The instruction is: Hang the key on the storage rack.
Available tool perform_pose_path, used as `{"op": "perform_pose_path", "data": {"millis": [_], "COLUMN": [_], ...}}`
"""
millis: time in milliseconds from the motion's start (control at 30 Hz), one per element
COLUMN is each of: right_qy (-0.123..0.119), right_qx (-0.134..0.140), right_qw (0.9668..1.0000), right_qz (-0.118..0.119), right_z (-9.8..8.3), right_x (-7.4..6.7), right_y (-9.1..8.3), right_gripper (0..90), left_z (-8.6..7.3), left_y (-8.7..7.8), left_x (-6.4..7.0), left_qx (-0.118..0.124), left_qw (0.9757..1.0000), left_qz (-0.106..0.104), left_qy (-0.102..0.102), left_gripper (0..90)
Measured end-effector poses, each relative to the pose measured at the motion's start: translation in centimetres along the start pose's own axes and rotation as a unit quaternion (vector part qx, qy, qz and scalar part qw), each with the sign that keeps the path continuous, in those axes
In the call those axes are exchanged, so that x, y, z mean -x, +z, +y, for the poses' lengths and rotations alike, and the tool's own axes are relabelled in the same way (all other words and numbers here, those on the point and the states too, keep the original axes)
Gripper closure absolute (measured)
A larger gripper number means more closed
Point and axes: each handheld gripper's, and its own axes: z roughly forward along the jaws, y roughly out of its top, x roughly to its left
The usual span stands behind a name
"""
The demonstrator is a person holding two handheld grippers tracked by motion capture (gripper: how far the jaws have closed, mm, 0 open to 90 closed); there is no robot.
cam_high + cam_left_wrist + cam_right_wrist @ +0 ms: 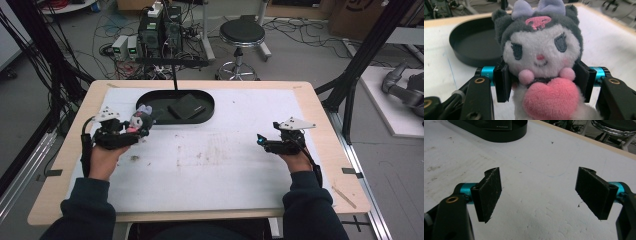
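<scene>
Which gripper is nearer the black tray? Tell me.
Left. The left gripper, shut on the plush toy, sits just beside the black tray's left end. The right gripper, open, is farther off to the tray's right.

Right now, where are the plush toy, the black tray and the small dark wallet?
plush toy (540,50), left gripper view, on its white face.
black tray (207,114), high view, on its right rim.
wallet (186,106), high view, on its top face.
</scene>
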Motion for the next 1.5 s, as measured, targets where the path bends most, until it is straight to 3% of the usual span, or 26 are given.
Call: {"op": "perform_pose_path", "data": {"millis": [167, 500, 767, 900, 1200, 1300, 1433, 1500], "right_qy": [0.002, 0.004, 0.007, 0.006, 0.01, 0.009, 0.01, 0.011], "right_qx": [0.003, 0.008, 0.011, 0.01, 0.01, 0.009, 0.007, 0.01], "right_qw": [1.0, 1.0, 0.9999, 0.9999, 0.9999, 0.9999, 0.9999, 0.9998], "right_qz": [0.0, 0.003, 0.004, 0.005, 0.007, 0.009, 0.009, 0.009], "right_z": [0.1, 0.1, 0.2, 0.1, 0.0, -0.1, -0.2, -0.2], "right_x": [0.0, 0.2, 0.2, 0.3, 0.3, 0.2, 0.3, 0.3], "right_y": [0.0, -0.1, -0.2, -0.3, -0.5, -0.4, -0.4, -0.5], "right_gripper": [21.6, 21.6, 21.7, 21.6, 21.6, 21.6, 21.6, 21.6], "left_z": [2.4, 7.3, 10.5, 11.4, 11.5, 11.7, 12.3, 12.2], "left_y": [-0.3, -0.1, 1.7, 3.1, 5.2, 5.5, 6.5, 6.7], "left_x": [-1.6, -3.5, -4.7, -5.6, -7.1, -7.2, -7.3, -7.5], "left_qx": [-0.001, 0.018, 0.023, 0.016, 0.035, 0.042, 0.035, 0.032], "left_qw": [0.9999, 0.9992, 0.9982, 0.9969, 0.9947, 0.9942, 0.991, 0.9889], "left_qz": [0.003, 0.034, 0.055, 0.076, 0.09, 0.093, 0.125, 0.138], "left_qy": [-0.011, -0.006, -0.005, -0.014, -0.035, -0.033, -0.034, -0.045], "left_gripper": [42.0, 41.9, 41.9, 41.9, 41.8, 41.8, 41.8, 41.7]}}
